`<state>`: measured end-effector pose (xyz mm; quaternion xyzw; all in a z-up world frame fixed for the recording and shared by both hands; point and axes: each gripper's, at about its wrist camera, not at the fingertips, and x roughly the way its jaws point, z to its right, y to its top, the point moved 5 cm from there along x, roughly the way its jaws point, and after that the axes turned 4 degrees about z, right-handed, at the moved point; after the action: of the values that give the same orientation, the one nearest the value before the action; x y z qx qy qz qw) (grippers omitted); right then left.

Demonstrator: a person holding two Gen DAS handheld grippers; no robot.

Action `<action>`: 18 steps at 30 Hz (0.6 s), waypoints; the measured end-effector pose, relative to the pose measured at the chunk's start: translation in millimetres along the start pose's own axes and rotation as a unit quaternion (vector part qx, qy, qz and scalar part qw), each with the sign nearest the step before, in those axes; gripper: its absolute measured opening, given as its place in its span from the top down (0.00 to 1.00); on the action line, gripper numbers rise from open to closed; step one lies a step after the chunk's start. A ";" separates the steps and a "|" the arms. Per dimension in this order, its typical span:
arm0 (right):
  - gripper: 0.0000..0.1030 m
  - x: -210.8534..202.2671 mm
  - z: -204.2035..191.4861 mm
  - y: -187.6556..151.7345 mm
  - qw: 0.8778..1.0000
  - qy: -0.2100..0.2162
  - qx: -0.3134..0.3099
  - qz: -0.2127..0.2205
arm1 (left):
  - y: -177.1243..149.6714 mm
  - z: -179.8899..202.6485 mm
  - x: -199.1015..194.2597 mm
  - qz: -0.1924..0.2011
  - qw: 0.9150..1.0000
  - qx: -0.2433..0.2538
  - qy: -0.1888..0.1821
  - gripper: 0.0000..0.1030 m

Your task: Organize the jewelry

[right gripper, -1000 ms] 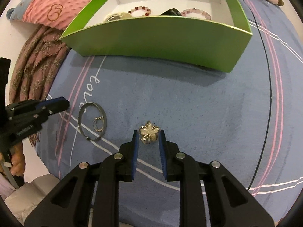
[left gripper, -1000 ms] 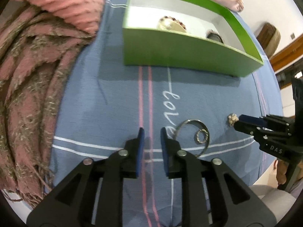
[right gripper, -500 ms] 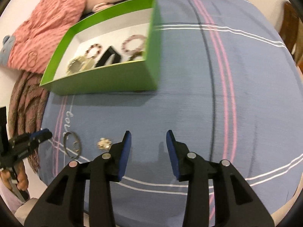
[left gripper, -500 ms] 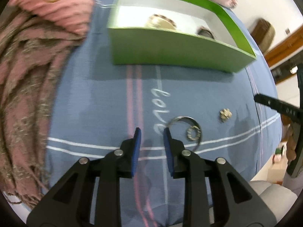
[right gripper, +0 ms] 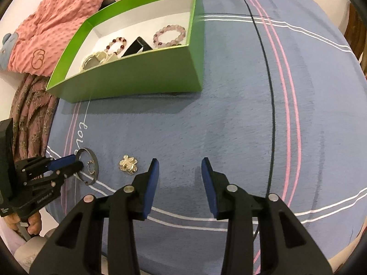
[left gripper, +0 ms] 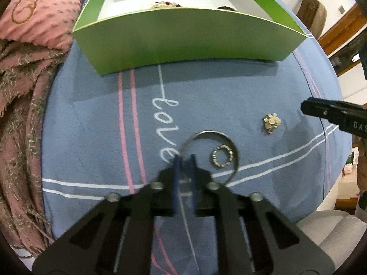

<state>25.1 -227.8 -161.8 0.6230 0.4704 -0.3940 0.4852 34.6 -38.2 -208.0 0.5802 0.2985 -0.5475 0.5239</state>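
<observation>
Near the bed's edge, the left claw [left gripper: 184, 160] is closed on a silver bangle [left gripper: 212, 153] for boxing; the right claw [right gripper: 180, 167] is held open.

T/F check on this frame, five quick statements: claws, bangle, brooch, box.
1. The left claw is closed on the rim of the silver bangle. True.
2. The right claw grips the gold flower brooch. False: it is open and the brooch lies on the blue blanket to its left.
3. A small sparkly ring lies inside the bangle. True.
4. The green box is empty. False: it holds beaded bracelets and other pieces.
5. The brooch sits in the box. False: it is on the blanket.
</observation>
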 end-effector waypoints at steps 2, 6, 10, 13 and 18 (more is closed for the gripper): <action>0.63 1.5 -2.5 -1.8 1.000 0.000 -0.003 -0.003 | 2.0 -3.3 -2.1 0.005 1.000 -0.010 -0.008 0.97; 0.63 4.5 -5.7 -4.0 1.000 0.000 -0.008 -0.007 | 7.3 -17.9 -7.2 0.016 0.999 -0.035 -0.008 0.97; 0.63 6.7 -9.9 -5.2 1.000 0.002 -0.013 -0.010 | 11.5 -37.0 -13.3 0.025 0.998 -0.063 -0.003 0.97; 0.63 8.0 -12.6 -6.0 1.000 0.003 -0.018 -0.012 | 11.6 -47.3 -17.3 0.030 0.996 -0.079 -0.004 0.96; 0.63 12.2 -14.0 -7.1 1.000 0.004 -0.019 -0.018 | 11.5 -52.2 -20.9 0.037 0.994 -0.098 -0.018 0.96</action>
<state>21.7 -211.1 -171.9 0.6064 0.4909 -0.3914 0.4880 57.4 12.1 -192.7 0.5267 0.3190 -0.5063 0.6037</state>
